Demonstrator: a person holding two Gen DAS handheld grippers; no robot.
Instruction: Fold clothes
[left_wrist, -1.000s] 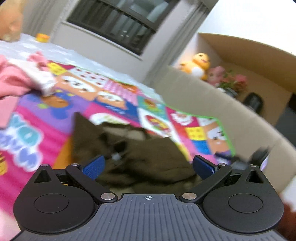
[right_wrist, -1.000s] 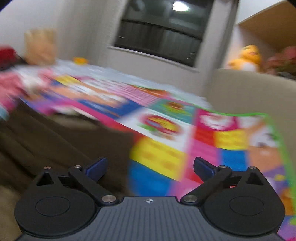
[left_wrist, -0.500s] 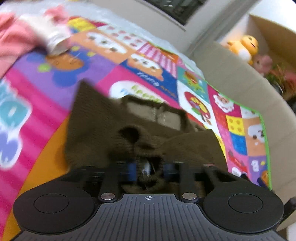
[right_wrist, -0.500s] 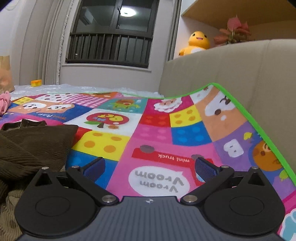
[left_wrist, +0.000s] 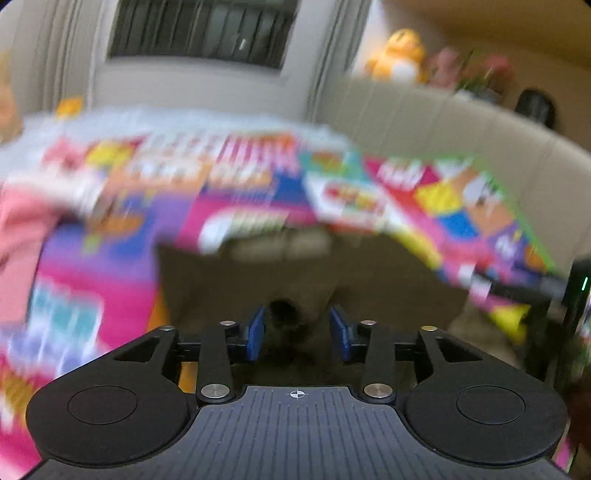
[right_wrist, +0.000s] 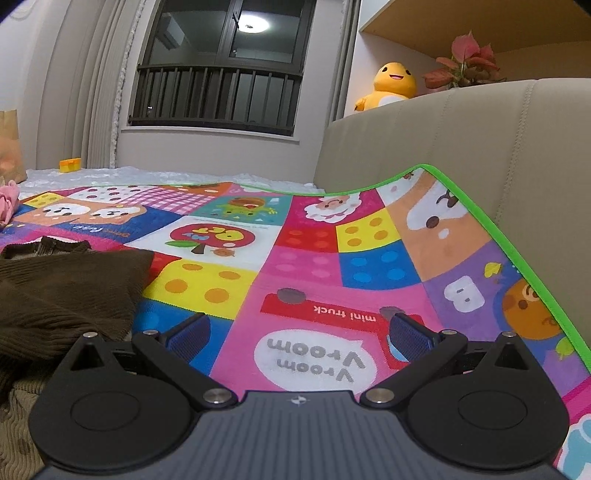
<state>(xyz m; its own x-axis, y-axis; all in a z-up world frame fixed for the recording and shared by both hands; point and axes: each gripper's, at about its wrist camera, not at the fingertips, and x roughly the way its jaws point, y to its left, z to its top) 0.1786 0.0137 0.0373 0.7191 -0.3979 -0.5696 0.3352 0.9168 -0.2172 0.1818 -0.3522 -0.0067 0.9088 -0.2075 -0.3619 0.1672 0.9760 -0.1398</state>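
A dark brown corduroy garment (left_wrist: 295, 273) lies rumpled on the colourful play mat (left_wrist: 240, 206). My left gripper (left_wrist: 297, 328) is shut on a bunched fold of it, with dark fabric filling the narrow gap between the blue pads. The left wrist view is smeared by motion. In the right wrist view the same garment (right_wrist: 66, 288) sits at the left, its edge beside the left finger. My right gripper (right_wrist: 297, 332) hangs open just above the mat (right_wrist: 325, 258), with nothing between its fingers.
Pink clothes (left_wrist: 22, 229) are piled at the mat's far left. A beige sofa (right_wrist: 461, 125) rises along the right, and the mat's green edge curls up against it. A yellow plush toy (right_wrist: 391, 85) and a plant stand on the ledge behind.
My left gripper went from open over the brown garment to shut on a fold of it, and is now moving fast with it. The right gripper settled low over the mat and stays open.
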